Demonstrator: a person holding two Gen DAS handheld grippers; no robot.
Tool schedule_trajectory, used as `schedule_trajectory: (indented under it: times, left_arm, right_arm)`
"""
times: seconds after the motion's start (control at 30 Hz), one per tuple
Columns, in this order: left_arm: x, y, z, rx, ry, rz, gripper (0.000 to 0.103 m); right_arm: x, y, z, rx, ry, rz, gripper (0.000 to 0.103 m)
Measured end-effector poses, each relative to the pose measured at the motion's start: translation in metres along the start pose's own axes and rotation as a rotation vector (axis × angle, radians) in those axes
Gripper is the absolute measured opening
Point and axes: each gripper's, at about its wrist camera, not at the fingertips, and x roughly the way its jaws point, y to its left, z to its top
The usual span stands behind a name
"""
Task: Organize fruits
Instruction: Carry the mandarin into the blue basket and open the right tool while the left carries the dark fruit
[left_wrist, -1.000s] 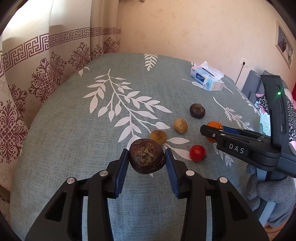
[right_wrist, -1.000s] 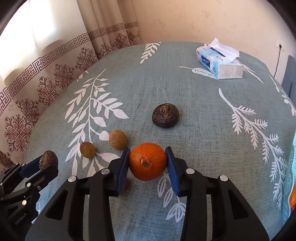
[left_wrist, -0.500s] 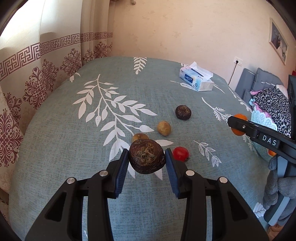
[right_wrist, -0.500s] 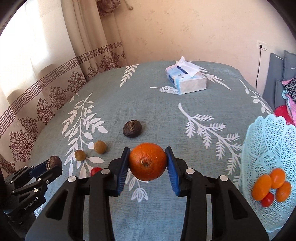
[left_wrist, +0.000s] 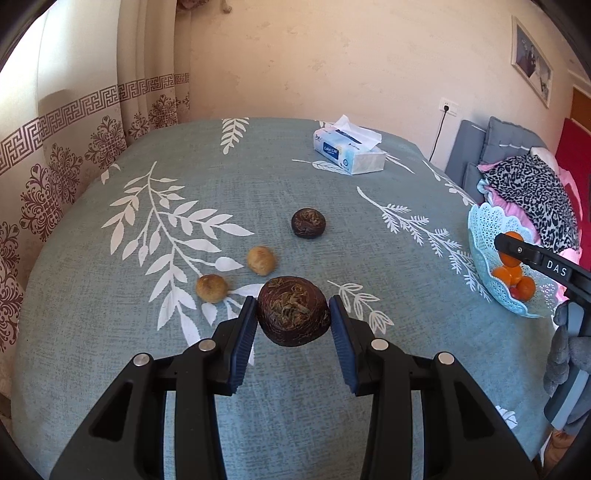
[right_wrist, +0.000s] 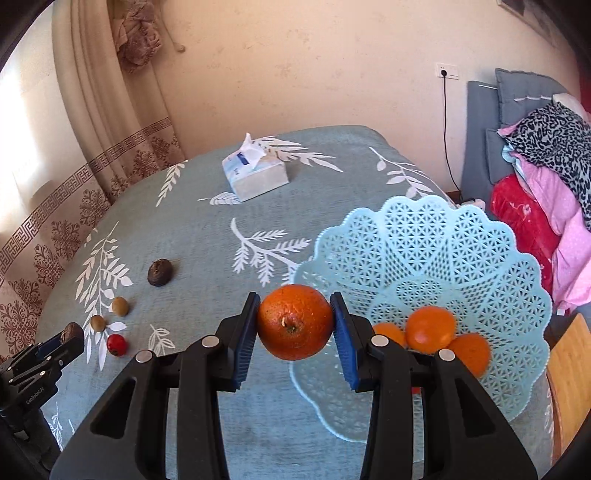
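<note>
My left gripper (left_wrist: 293, 319) is shut on a dark wrinkled fruit (left_wrist: 293, 315) above the table. My right gripper (right_wrist: 294, 321) is shut on an orange (right_wrist: 294, 322) held just left of the light blue lattice basket (right_wrist: 443, 254), which holds several oranges (right_wrist: 430, 328). On the cloth lie another dark wrinkled fruit (left_wrist: 308, 223), two small brown fruits (left_wrist: 261, 260) (left_wrist: 211, 288) and a red fruit (right_wrist: 117, 344). The basket also shows in the left wrist view (left_wrist: 484, 229), with the right gripper's finger over it.
A tissue box (left_wrist: 349, 151) sits at the table's far side. Patterned curtains (left_wrist: 74, 155) hang at the left. A grey sofa with piled clothes (right_wrist: 546, 155) stands right of the table, and a wooden surface (right_wrist: 569, 369) lies at the right edge.
Both grippers have moved right with their fruits still held. The right gripper with the orange has come up to the basket's left rim. The red fruit is now hidden in the left wrist view.
</note>
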Motion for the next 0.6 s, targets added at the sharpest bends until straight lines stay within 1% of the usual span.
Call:
schedule_trajectory:
  times: [0.3, 0.6]
  left_arm:
    - [0.005, -0.028, 0.004, 0.046, 0.009, -0.021, 0.04]
    - [0.008, -0.06, 0.01, 0.1, 0.013, -0.049, 0.04]
  right_arm:
    - [-0.015, -0.041, -0.008, 0.054, -0.015, -0.046, 0.04]
    - [-0.024, -0.072, -0.018, 0.103, -0.005, -0.088, 0.04]
